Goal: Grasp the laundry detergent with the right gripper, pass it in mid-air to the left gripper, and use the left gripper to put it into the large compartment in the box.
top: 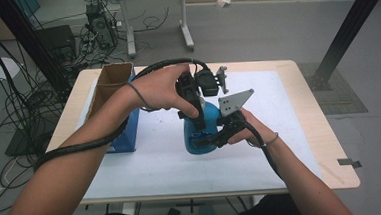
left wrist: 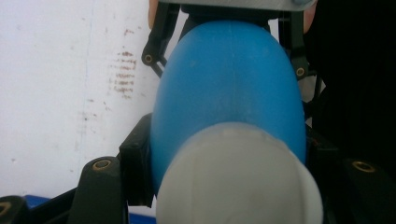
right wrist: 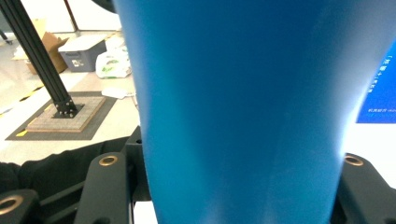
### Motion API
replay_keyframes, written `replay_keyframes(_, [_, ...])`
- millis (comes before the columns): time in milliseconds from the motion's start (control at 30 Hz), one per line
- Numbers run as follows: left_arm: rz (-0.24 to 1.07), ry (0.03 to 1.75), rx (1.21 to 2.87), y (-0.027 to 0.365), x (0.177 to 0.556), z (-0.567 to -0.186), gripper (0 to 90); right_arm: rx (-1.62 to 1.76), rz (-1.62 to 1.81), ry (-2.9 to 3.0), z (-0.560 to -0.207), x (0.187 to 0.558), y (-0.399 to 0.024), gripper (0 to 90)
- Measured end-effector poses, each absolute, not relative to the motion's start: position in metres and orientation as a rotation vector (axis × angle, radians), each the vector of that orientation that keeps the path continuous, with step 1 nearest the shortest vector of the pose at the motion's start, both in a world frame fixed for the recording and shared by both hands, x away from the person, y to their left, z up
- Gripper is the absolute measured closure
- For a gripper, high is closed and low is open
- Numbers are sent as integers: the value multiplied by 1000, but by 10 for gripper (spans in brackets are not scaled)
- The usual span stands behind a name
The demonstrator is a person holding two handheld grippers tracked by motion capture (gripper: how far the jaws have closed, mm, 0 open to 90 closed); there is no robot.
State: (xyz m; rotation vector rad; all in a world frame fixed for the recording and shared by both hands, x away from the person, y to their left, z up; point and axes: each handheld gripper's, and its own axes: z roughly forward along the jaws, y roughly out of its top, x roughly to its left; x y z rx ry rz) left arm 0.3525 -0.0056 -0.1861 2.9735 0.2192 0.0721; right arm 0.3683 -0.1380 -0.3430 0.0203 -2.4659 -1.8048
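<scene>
A blue plastic bottle [top: 198, 135] with a white cap [left wrist: 238, 179] stands on the white mat [top: 147, 165] at the table's middle. My left gripper [top: 194, 106] comes down from above, and its jaws press the bottle's shoulder [left wrist: 224, 84] just below the cap. My right gripper [top: 214, 134] reaches in from the right and is shut on the bottle's lower body [right wrist: 243, 102]. Its black fingers [left wrist: 154, 44] show on both sides of the bottle's far end in the left gripper view. The grey three-cornered plate [top: 234, 101] sits above the right hand.
An open cardboard box [top: 108, 86] stands against a blue box [top: 130, 133] at the table's left. The mat has brown smudges [left wrist: 122, 74]. Cables and a computer tower [top: 98, 25] lie on the floor beyond; a black post [top: 351, 27] rises at the right.
</scene>
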Motion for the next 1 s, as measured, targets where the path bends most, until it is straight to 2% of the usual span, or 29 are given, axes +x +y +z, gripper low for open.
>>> replay_keyframes(167, [100, 220, 2989, -6, 351, -186, 378, -19, -1816, -2468, -343, 371, -141, 288])
replay_keyframes(467, [94, 232, 3004, -6, 352, -188, 378, -13, -1814, -2448, -342, 369, -143, 152])
replay_keyframes(767, [98, 252, 2996, -3, 353, -186, 378, -13, -1813, -2484, -340, 369, -143, 61])
replay_keyframes(1000, [110, 265, 2996, -2, 352, -186, 378, -17, -1784, -2523, -336, 368, -146, 26])
